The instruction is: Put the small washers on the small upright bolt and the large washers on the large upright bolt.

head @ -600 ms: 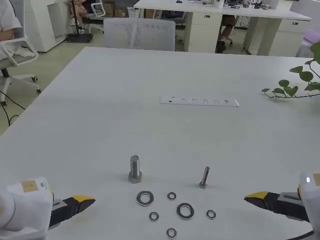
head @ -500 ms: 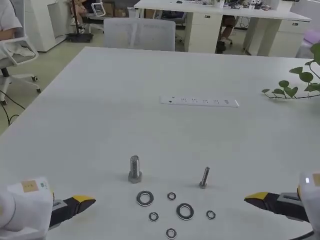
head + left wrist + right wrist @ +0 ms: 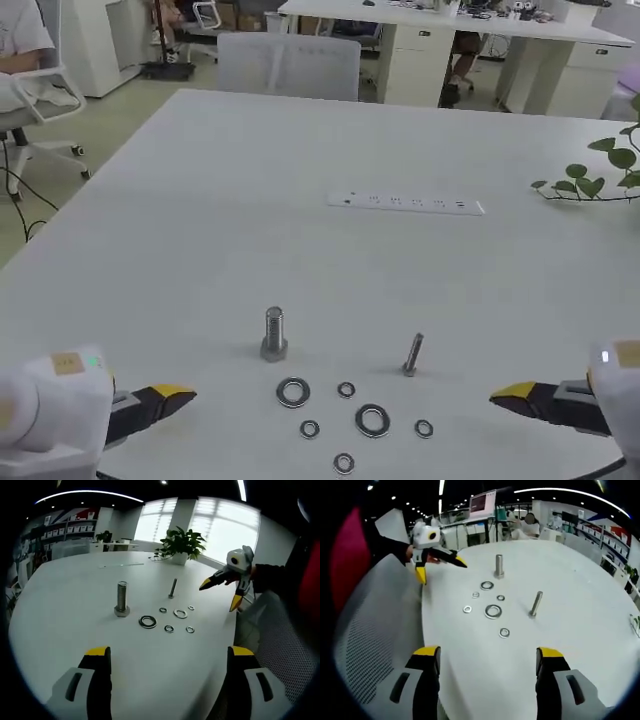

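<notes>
On the white table (image 3: 200, 230) the large bolt (image 3: 273, 335) and the small bolt (image 3: 412, 354) stand upright, bare. In front of them lie two large washers (image 3: 292, 391) (image 3: 372, 420) and several small washers (image 3: 346, 390), all loose. My left gripper (image 3: 160, 405) hovers at the near left edge, open and empty, its jaws wide apart in the left gripper view (image 3: 168, 652). At the near right, my right gripper (image 3: 520, 400) is open too, holding nothing (image 3: 487, 652). Both are well apart from the washers.
A white power strip (image 3: 405, 203) lies mid-table behind the bolts. Plant vines (image 3: 590, 180) trail in from the right edge. A grey chair (image 3: 288, 65) stands at the far edge. The near table edge runs just under both grippers.
The head camera has shifted slightly, so the picture sits a little differently. Bolts and washers have not moved. Both grippers keep about the same places, still open.
</notes>
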{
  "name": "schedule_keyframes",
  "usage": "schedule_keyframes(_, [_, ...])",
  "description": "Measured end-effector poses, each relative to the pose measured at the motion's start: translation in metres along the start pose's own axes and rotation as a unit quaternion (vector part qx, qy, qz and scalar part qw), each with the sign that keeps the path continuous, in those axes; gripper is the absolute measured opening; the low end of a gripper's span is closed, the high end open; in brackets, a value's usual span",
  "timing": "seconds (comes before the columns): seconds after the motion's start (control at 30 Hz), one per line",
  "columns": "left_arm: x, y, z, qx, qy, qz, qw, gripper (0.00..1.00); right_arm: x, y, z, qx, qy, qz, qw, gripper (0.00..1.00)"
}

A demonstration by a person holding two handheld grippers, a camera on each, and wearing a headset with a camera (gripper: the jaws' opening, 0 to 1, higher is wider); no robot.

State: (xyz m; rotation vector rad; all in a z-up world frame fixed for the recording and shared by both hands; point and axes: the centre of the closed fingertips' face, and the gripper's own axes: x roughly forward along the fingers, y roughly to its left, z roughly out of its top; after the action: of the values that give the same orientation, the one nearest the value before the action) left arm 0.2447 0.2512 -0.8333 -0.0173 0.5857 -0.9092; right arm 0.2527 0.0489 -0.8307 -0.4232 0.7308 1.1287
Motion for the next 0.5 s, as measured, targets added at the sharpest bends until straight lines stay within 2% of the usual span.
schedule_keyframes(0.33, [0.000, 0.000, 0.002, 0.001, -0.006, 0.002, 1.0000, 0.96, 0.002, 0.001, 0.009, -0.031, 0.036, 0.017, 0.9987, 0.75])
schedule_keyframes(0.5, [0.000, 0.000, 0.003, 0.003, -0.006, 0.002, 1.0000, 0.96, 0.005, 0.001, 0.015, -0.054, 0.059, 0.030, 0.9964, 0.74])
